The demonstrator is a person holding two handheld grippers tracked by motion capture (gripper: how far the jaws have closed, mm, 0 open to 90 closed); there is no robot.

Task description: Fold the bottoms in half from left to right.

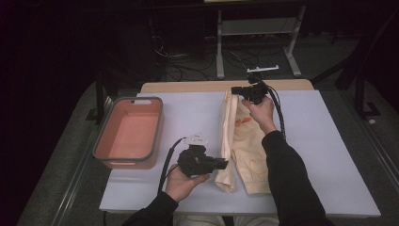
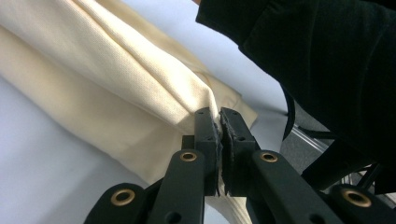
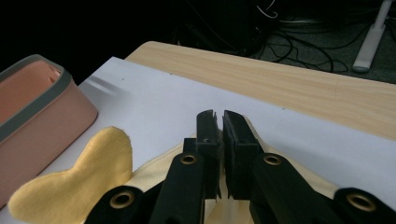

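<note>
The cream garment (image 1: 242,146) lies lengthwise on the white surface (image 1: 188,117), well to the right of the pink basin (image 1: 129,133), partly folded along its left edge. The left tongs (image 1: 225,164) sit at the garment's near left corner; in the left gripper view the jaws are pressed together on a fold of the cream fabric (image 2: 140,88). The right tongs (image 1: 234,89) sit at the garment's far end, farther from the basin; in the right gripper view the jaws are closed tight over the fabric edge (image 3: 280,163). A yellow heart-shaped patch (image 3: 79,186) lies between the basin wall (image 3: 42,126) and these tongs. A dark sleeve (image 2: 327,60) crosses above the garment.
</note>
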